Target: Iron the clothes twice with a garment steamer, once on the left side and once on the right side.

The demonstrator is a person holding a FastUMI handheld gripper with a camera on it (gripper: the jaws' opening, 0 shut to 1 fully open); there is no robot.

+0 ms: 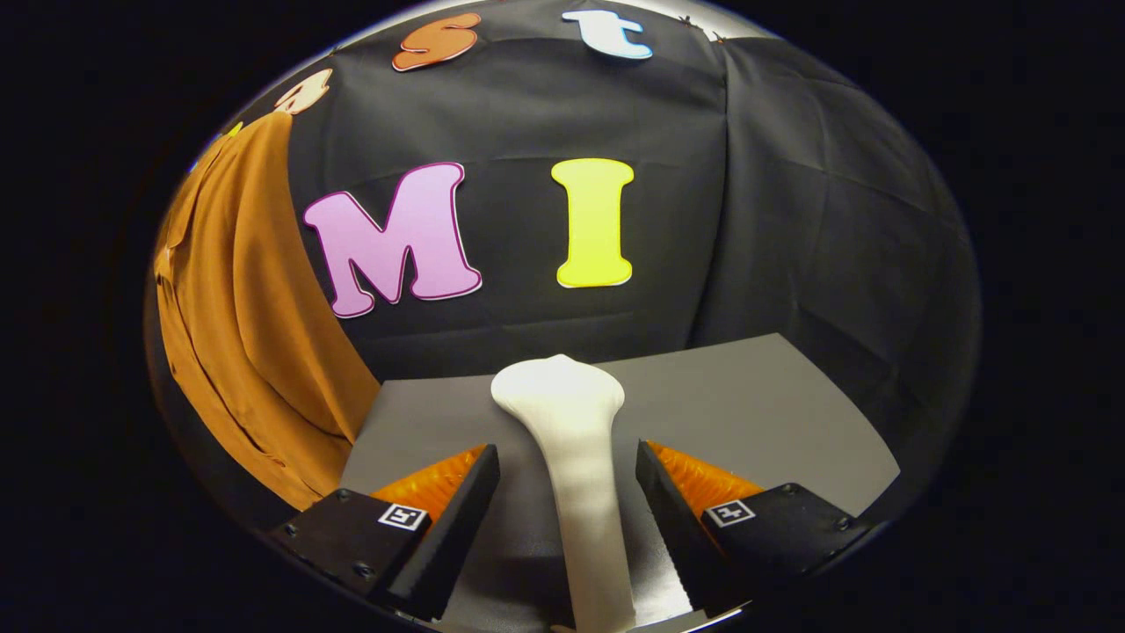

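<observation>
Off to the left of my fingers and well beyond them hangs the brown garment (250, 343), soft, draped in long vertical folds against the booth wall. Straight ahead, the white steamer (571, 457) lies on the grey table (747, 413) between my fingers: a smooth, matte handle flaring to a rounded head. My gripper (567, 479) is spread wide, neither finger touching the handle. My worry: that slick, tapering handle could slide or twist if I close off-centre, and the loose cloth may bunch under the head.
</observation>
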